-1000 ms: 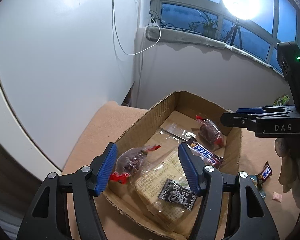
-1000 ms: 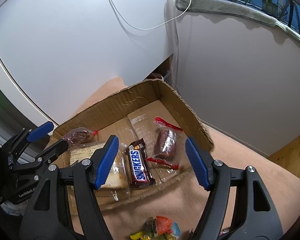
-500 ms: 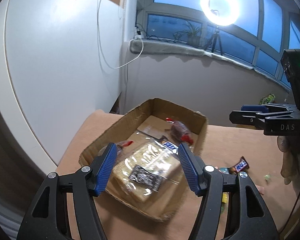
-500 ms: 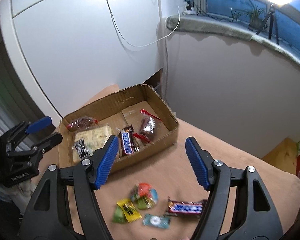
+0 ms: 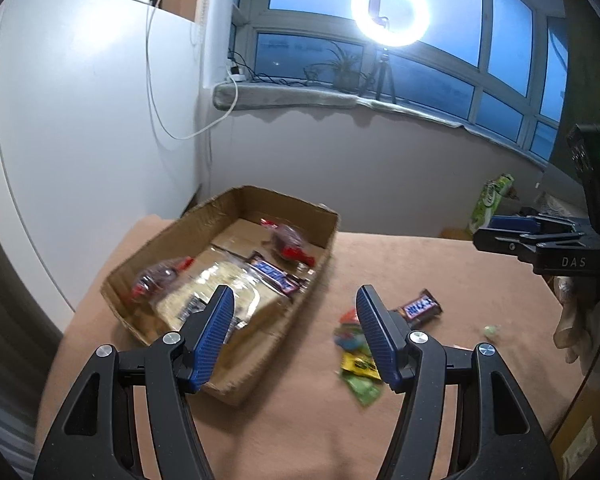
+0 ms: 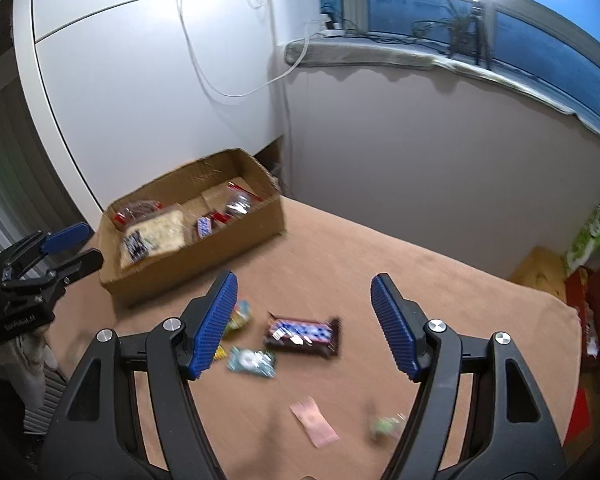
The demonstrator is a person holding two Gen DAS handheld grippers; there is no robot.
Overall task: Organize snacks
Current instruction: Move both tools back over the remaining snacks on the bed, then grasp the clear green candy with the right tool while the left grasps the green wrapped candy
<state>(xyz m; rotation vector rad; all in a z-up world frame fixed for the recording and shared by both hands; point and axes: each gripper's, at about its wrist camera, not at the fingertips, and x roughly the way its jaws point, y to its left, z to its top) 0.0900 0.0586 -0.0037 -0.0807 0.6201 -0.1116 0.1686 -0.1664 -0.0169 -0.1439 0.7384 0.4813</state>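
Note:
A shallow cardboard box (image 5: 260, 344) (image 6: 204, 268) on the tan table holds a flat cracker pack (image 5: 220, 292), a Snickers bar (image 5: 274, 276) and two red-ended sweets. Loose on the table lie another Snickers bar (image 6: 302, 332) (image 5: 418, 306), a teal wrapper (image 6: 252, 362), a pink wrapper (image 6: 314, 422), a small green sweet (image 6: 384, 426) and green and yellow packets (image 5: 358, 372). My left gripper (image 5: 294, 334) hovers open over the box's near right corner, with nothing between its jaws. My right gripper (image 6: 304, 322) hangs open above the loose Snickers bar, also empty.
A white cabinet (image 6: 140, 100) stands behind the box, and a wall with a window sill (image 5: 340, 100) runs along the back. A ring light (image 5: 390, 8) shines on the sill. A green carton (image 5: 492, 200) stands past the table's far right edge.
Both grippers have pulled back and away from the box. The loose snacks on the table have come into view. Both have stayed open and empty.

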